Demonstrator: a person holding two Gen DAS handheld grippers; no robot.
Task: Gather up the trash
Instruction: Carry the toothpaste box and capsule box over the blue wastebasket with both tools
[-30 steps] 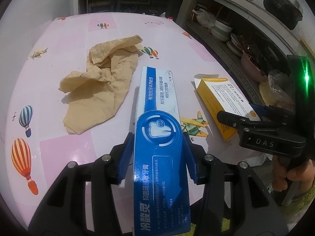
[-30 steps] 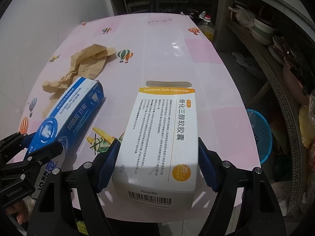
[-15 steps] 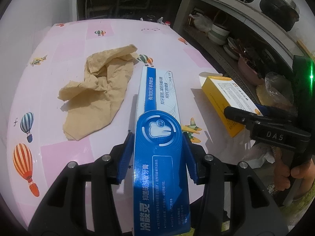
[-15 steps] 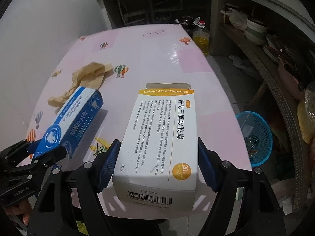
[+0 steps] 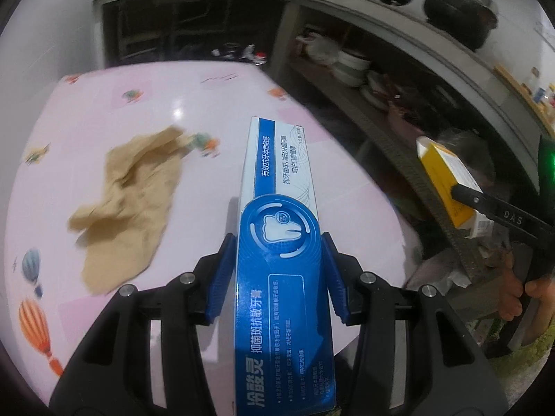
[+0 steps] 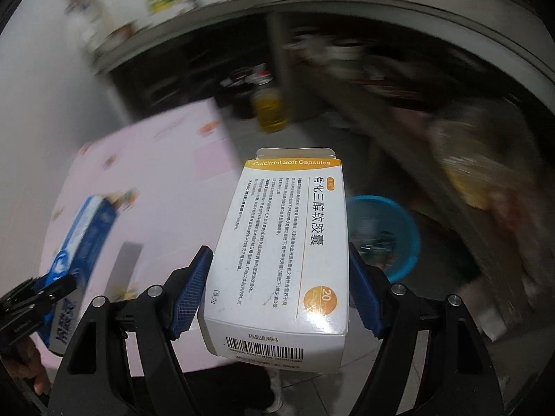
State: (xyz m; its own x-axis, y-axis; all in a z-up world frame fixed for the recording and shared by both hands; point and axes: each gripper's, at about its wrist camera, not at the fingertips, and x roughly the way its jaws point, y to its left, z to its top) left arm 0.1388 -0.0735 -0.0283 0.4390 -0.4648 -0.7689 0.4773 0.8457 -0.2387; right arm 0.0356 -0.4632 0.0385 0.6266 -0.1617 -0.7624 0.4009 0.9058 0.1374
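My left gripper (image 5: pixel 277 274) is shut on a long blue and white toothpaste box (image 5: pixel 281 242), held above the pink table (image 5: pixel 208 104). The right gripper (image 6: pixel 277 291) is shut on a white and yellow capsule box (image 6: pixel 284 242), carried out past the table's right edge. That capsule box (image 5: pixel 447 180) shows at the right of the left wrist view, and the toothpaste box (image 6: pixel 83 228) at the left of the right wrist view. A crumpled tan paper (image 5: pixel 128 201) lies on the table to the left. A blue basket (image 6: pixel 388 235) with scraps inside stands on the floor beyond the capsule box.
Dark shelves with bowls and bags (image 5: pixel 350 66) run along the right of the table. A bottle of yellow oil (image 6: pixel 269 111) stands on the floor past the table's far corner. A hand (image 5: pixel 523 294) holds the right gripper's handle. The right wrist view is motion-blurred.
Both boxes have lifted off the table. The right gripper has swung right with the capsule box, off the table and towards the blue basket. The left has risen a little.
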